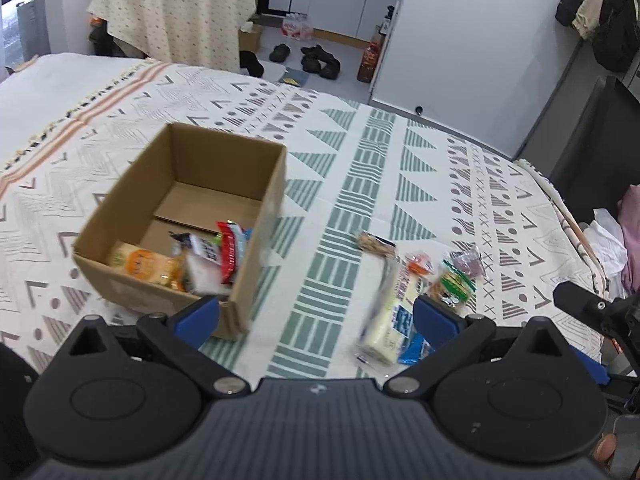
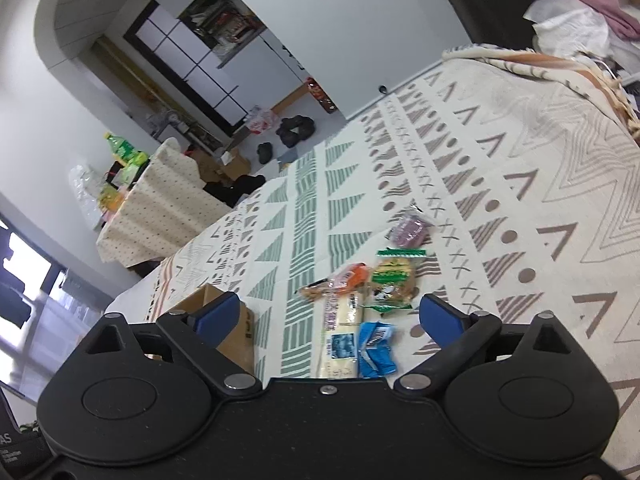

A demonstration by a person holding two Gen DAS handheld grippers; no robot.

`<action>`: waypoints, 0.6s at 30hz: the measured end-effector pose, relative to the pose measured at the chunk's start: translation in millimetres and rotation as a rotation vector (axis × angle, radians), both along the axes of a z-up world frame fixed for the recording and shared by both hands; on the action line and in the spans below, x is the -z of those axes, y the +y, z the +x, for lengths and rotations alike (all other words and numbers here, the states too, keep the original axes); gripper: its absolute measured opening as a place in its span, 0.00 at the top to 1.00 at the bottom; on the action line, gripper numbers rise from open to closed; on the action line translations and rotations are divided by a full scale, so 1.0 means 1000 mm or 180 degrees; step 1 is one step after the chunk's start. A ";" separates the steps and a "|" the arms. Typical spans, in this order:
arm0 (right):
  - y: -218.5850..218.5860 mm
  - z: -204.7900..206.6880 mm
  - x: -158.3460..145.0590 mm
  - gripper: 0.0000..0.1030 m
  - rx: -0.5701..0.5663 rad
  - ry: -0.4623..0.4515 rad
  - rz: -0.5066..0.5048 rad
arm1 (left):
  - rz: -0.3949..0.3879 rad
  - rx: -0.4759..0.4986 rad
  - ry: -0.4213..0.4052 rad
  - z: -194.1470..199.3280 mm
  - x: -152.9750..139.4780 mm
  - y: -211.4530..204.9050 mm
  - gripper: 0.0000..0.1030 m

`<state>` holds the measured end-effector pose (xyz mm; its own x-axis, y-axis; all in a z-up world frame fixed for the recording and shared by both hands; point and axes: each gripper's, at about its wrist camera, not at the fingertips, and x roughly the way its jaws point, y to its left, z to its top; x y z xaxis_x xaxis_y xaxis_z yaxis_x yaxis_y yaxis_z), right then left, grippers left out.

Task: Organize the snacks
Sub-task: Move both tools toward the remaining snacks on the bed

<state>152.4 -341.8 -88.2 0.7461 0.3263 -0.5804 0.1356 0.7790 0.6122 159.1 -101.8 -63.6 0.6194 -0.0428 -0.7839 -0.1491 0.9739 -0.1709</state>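
An open cardboard box (image 1: 224, 160) sits on the patterned bedspread (image 1: 340, 184) and holds several snack packets (image 1: 192, 260) at its near end. To its right lies a loose cluster of snacks: a long pale packet (image 1: 390, 320), a blue packet (image 1: 414, 350), a green packet (image 1: 454, 284) and a brown bar (image 1: 374, 244). My left gripper (image 1: 316, 312) is open above the cloth between box and cluster, empty. My right gripper (image 2: 332, 316) is open over the pale packet (image 2: 340, 332), the blue packet (image 2: 376, 350) and the green packet (image 2: 394, 276), touching none. A purple packet (image 2: 408, 228) lies farther off.
The box corner (image 2: 228, 320) shows beside the right gripper's left finger. Part of the other gripper (image 1: 592, 308) is at the right edge. Beyond the bed stand a cloth-covered table (image 1: 176, 12), shoes (image 1: 316, 60) on the floor and white cabinets. Clothes pile at the bed's right edge (image 1: 612, 240).
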 end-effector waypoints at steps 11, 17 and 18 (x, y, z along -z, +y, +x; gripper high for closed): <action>-0.001 0.015 0.032 0.24 0.0033 0.0321 0.0144 | -0.0152 0.0220 0.0174 0.035 0.038 -0.022 0.09; 0.004 0.032 0.050 0.32 0.0020 0.0497 0.0172 | -0.0264 0.0316 0.0332 0.053 0.063 -0.029 0.17; 0.005 0.035 0.053 0.33 0.0021 0.0528 0.0180 | -0.0298 0.0333 0.0361 0.056 0.068 -0.030 0.20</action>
